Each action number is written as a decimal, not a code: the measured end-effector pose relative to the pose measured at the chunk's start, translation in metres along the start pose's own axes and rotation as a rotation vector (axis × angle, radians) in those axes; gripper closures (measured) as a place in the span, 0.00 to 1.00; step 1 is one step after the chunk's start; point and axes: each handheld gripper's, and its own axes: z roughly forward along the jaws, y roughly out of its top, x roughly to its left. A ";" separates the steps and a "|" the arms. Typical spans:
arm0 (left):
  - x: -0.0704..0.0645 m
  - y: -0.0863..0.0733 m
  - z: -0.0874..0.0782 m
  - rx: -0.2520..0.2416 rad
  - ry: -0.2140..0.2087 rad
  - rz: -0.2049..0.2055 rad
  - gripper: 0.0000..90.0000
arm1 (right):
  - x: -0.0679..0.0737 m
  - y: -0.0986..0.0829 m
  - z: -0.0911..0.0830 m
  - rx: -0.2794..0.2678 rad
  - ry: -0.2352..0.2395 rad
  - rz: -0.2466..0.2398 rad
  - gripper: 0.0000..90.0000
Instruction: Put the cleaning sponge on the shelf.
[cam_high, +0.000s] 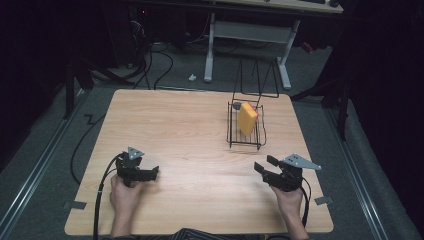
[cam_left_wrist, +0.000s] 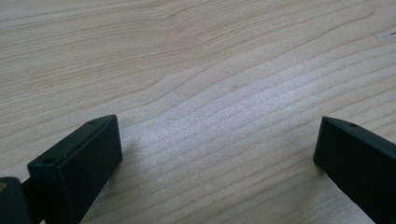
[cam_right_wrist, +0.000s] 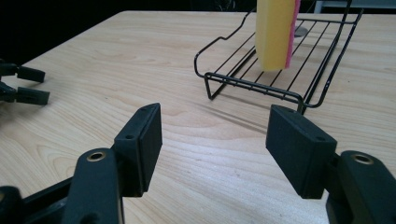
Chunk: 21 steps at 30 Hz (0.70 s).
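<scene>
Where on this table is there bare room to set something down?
Bare wood spans the table left of the wire rack, between the left gripper and right gripper. The far right is crowded: the rack holds a yellow sponge.

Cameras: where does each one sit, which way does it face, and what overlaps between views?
High view: above the person's side, looking forward and down on the table; both forearms, left gripper and right gripper show.
Left gripper view: on the left gripper, aimed down at bare wood; jaws apart.
Right gripper view: on the right gripper, facing the wire rack and yellow sponge; jaws apart.
Shared: high and right gripper views both show rack, sponge, left gripper.
</scene>
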 end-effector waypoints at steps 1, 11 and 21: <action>0.000 0.000 0.000 0.001 -0.001 0.000 0.02 | 0.000 -0.001 0.001 0.001 0.000 -0.001 0.41; 0.000 0.000 0.000 0.002 -0.001 0.000 0.02 | -0.002 -0.007 0.012 0.035 -0.009 0.015 0.41; 0.000 0.000 0.000 0.001 -0.001 0.000 0.02 | -0.006 -0.013 0.021 0.047 -0.024 0.021 0.41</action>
